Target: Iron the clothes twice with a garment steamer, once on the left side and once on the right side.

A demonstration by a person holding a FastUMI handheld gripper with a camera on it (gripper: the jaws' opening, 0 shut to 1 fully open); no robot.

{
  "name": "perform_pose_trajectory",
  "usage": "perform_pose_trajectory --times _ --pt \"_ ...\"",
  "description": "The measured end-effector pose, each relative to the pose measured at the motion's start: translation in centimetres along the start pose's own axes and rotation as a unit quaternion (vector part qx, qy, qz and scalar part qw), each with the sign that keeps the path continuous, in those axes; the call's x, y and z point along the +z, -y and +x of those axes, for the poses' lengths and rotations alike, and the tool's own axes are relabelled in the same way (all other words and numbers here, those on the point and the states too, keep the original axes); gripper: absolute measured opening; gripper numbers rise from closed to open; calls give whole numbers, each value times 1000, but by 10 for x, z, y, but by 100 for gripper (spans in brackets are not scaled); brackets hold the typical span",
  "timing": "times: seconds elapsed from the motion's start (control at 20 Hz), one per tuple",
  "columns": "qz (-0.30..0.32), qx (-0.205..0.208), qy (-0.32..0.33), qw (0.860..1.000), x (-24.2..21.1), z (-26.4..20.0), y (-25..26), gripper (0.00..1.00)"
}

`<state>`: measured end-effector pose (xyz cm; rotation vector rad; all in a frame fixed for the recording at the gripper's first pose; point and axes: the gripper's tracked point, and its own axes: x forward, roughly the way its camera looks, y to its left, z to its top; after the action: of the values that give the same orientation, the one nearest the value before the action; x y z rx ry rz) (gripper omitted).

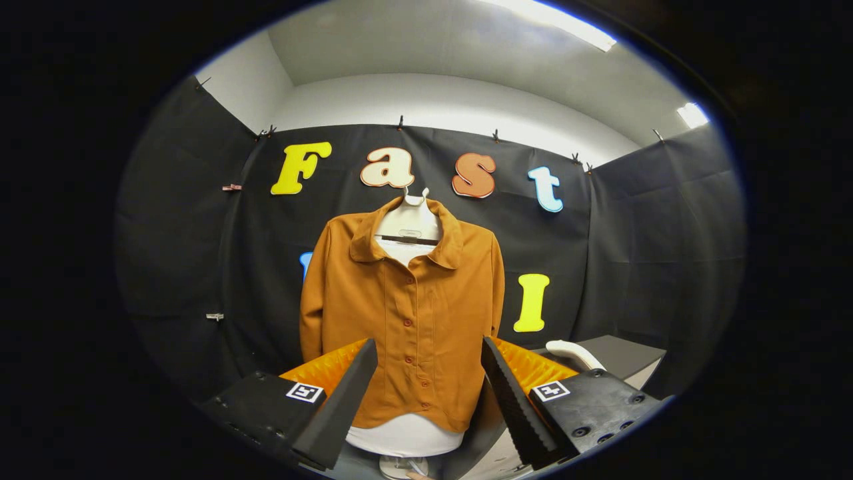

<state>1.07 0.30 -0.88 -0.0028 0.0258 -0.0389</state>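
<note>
Gripper view: my tongs (430, 393) were spread wide, holding nothing. The orange shirt (406, 313) hung buttoned on a white torso form (408, 230), dead ahead at 12 o'clock, its hem showing between the fingers. A white handle, likely the steamer (574, 352), sat at 2 o'clock on the grey counter (623, 353), beyond the right finger.
</note>
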Motion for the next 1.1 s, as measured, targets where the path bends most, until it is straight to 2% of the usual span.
perform_pose_trajectory --times 0.2,0.6,0.85,1.1 --pt "0 -21 -3 1000 -2 1 1 98" --pt "6 -96 -21 995 -17 9 25 98" --pt "8 -132 -40 990 -30 24 70 98" --pt "1 -144 -50 988 -41 51 142 98"
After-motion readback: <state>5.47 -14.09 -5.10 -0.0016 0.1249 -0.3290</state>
